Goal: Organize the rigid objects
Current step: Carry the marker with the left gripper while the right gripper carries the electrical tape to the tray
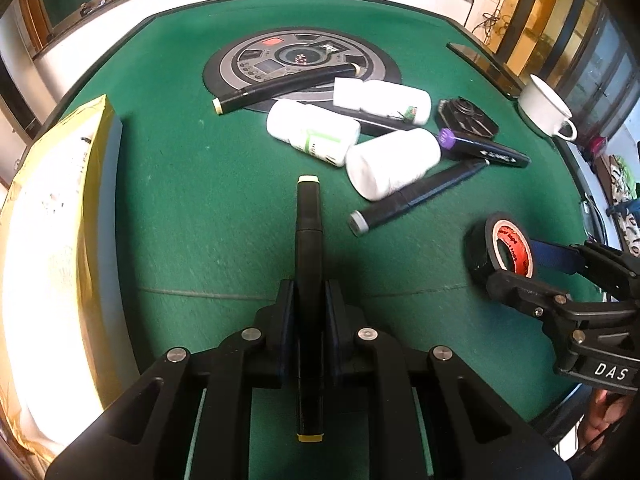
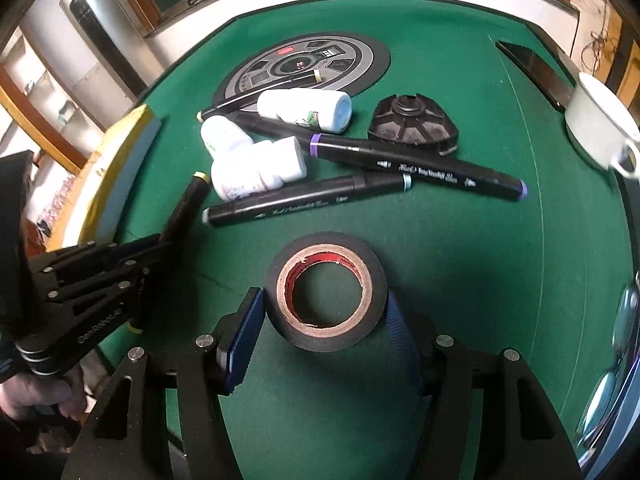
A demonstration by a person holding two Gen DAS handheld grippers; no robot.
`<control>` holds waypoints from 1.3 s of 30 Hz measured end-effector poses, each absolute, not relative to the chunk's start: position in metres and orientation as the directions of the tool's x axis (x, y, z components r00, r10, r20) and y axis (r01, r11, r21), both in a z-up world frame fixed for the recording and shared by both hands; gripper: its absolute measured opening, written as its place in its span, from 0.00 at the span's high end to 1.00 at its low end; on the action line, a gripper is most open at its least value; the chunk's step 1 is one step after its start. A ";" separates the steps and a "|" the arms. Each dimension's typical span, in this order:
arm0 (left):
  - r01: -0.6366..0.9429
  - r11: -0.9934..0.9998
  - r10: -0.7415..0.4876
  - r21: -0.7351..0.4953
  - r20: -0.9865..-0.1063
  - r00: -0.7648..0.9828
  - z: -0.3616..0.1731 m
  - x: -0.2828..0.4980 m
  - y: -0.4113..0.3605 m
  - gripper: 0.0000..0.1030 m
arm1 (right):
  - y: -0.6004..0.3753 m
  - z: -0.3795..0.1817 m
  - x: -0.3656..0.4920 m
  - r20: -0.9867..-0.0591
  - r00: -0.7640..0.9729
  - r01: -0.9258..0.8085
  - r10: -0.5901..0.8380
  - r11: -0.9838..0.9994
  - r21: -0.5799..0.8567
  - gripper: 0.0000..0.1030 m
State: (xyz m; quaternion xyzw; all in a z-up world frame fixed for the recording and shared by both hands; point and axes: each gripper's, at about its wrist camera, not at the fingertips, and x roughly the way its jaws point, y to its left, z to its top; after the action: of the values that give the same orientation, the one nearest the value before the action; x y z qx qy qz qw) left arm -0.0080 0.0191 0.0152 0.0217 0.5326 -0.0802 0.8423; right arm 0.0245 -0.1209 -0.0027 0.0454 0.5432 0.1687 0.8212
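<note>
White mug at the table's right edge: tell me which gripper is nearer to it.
Right. The right gripper, its fingers around the black tape roll, sits on the white mug side. The left gripper, clamping a yellow-capped marker, is farther left.

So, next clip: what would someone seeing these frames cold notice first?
Probably the two grasps: the left hand-held gripper is shut on a yellow-capped black marker pointing straight ahead, and the right hand-held gripper clamps a roll of black tape with a red-printed core. Beyond them, three white bottles and black markers lie jumbled mid-table on the green felt, with a white cup at the right edge.
</note>
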 end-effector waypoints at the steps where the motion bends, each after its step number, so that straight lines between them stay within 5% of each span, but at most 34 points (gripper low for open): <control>1: 0.158 0.986 -0.109 -0.045 -0.899 0.425 0.017 -0.012 0.018 0.88 | -0.122 -0.001 0.022 -0.874 0.356 -0.230 0.332 0.937 0.263 0.46; 20: 0.164 0.986 -0.122 -0.026 -0.781 0.613 0.096 -0.033 0.068 0.88 | -0.098 0.041 0.001 -0.807 0.455 -0.244 0.378 0.924 0.295 0.45; 39: -0.088 0.984 -0.072 -0.152 -0.805 0.589 0.075 -0.049 0.242 0.88 | 0.056 0.072 0.001 -0.800 0.400 -0.453 0.446 0.856 0.251 0.45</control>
State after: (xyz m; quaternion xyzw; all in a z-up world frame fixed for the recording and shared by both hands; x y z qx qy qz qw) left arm -0.0492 0.2418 0.0752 -0.0882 0.4531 0.0046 0.8871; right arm 0.0011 0.0564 0.0725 -0.0036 0.4772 0.2688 0.8367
